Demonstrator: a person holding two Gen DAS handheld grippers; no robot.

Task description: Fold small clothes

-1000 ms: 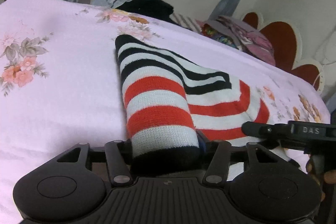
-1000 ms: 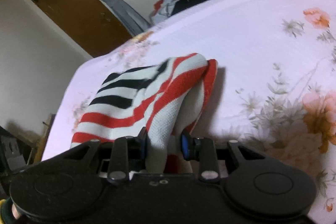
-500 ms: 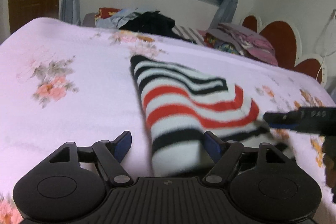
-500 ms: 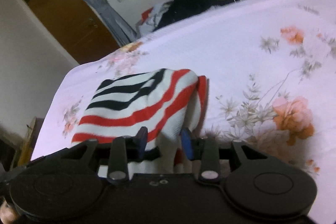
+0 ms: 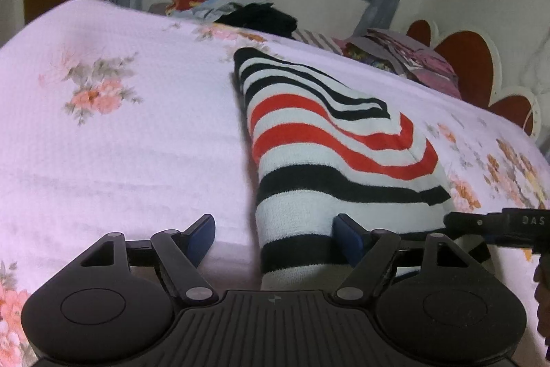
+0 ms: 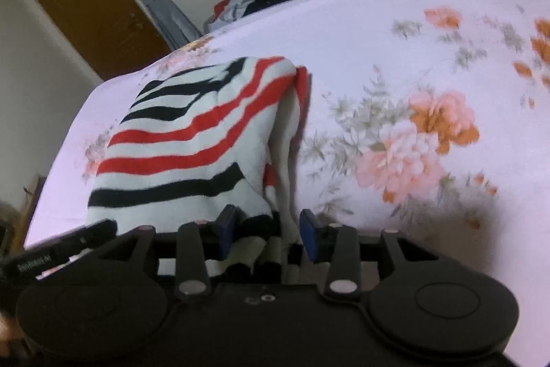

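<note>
Your left gripper (image 5: 273,238) stands wide open, the striped knit garment's (image 5: 330,157) near hem lying loose between its blue pads (image 5: 347,239). Your right gripper (image 6: 268,231) is parted too, the fabric bunched between its jaws but not pinched. The garment lies folded on the floral bedsheet (image 5: 120,143). Pull either tool back carelessly and a pad could snag the knit, dragging the fold open.

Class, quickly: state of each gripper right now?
Left gripper: open, holding nothing; the striped garment lies between its jaws.
Right gripper: open, garment between its jaws, not clamped.
</note>
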